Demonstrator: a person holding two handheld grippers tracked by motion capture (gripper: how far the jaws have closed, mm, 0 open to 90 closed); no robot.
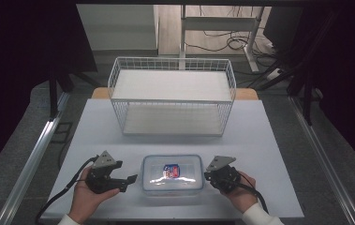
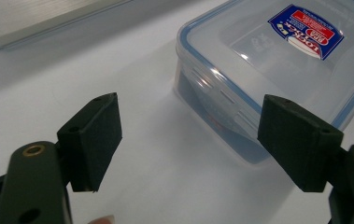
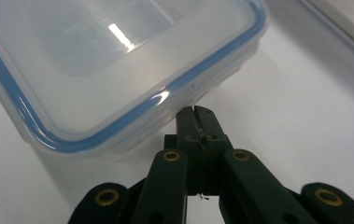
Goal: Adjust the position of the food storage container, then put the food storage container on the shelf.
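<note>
I'm at the approach stage: the clear plastic box [image 1: 173, 174] with its blue-sealed lid sits at the near edge of the desk [image 1: 95, 126], between my two tools, and nothing has been gripped yet. My left hand-held gripper [image 1: 129, 180] waits just off the box's left end with its jaws spread, empty, pointing at the side wall; in the left gripper view that wall and a side latch [image 2: 221, 100] lie just ahead of the pads [image 2: 97, 137]. My right hand-held gripper [image 3: 196, 114] has its jaws pressed together on nothing, the tips close up against the rim at the box's right end, whether touching I can't tell. I judge the next move to be on the latches or the lid: the closed right tips could hook under a flap, while the left steadies the box against sliding. The lid is on and carries a blue and red label [image 1: 171, 170]; something dark and reddish shows dimly through the wall, but I can't make out what it is. Beyond stands a white wire rack [image 1: 173, 93] with two shelves, both bare.
</note>
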